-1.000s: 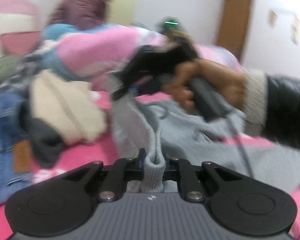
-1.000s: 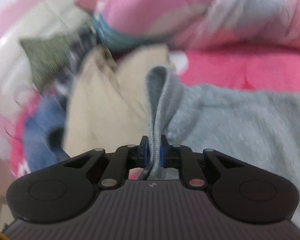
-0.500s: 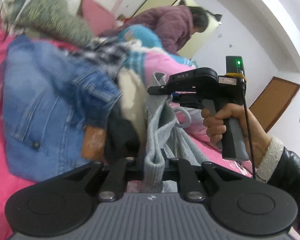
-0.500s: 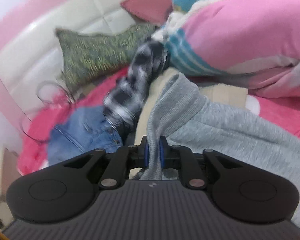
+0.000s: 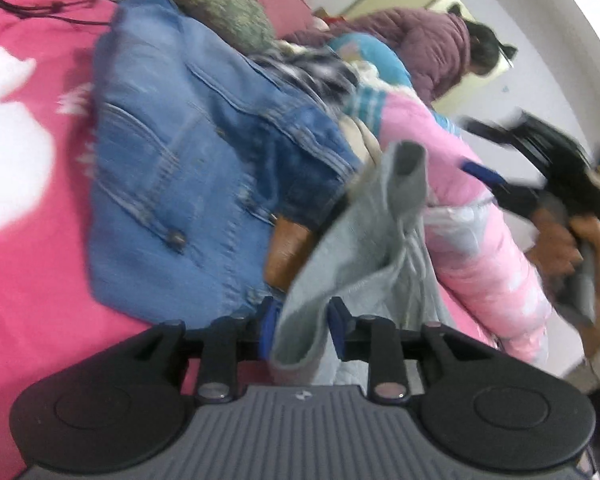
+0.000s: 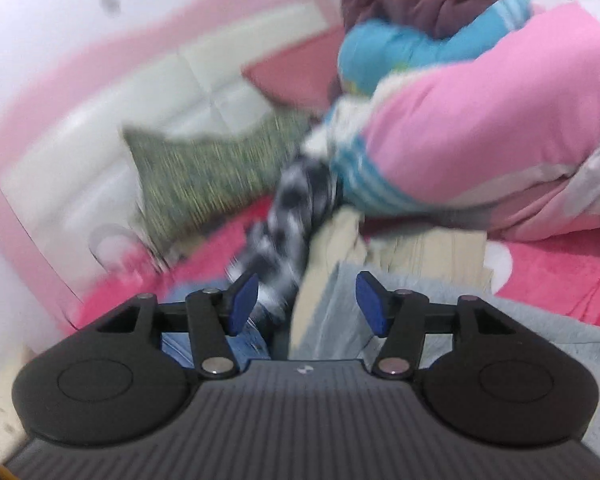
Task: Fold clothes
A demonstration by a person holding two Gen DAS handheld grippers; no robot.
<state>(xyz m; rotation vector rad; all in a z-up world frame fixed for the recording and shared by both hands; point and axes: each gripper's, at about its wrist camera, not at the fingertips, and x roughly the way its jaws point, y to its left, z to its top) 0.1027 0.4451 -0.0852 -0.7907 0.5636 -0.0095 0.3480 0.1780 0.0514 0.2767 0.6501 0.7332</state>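
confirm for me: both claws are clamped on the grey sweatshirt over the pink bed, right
Not quite. Only the left claw is clamped on the grey sweatshirt. The right wrist view shows the right claw open, its blue pads apart around the fabric. The pink bed part holds.

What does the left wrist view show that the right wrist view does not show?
Only the left wrist view shows the right gripper from outside, the hand holding it, and black cables on the pink bedspread.

Only the right wrist view shows the white padded headboard and the right gripper's blue pads standing apart.

Both show the grey garment, denim jeans, green cushion, pink quilt and a person in a maroon jacket.
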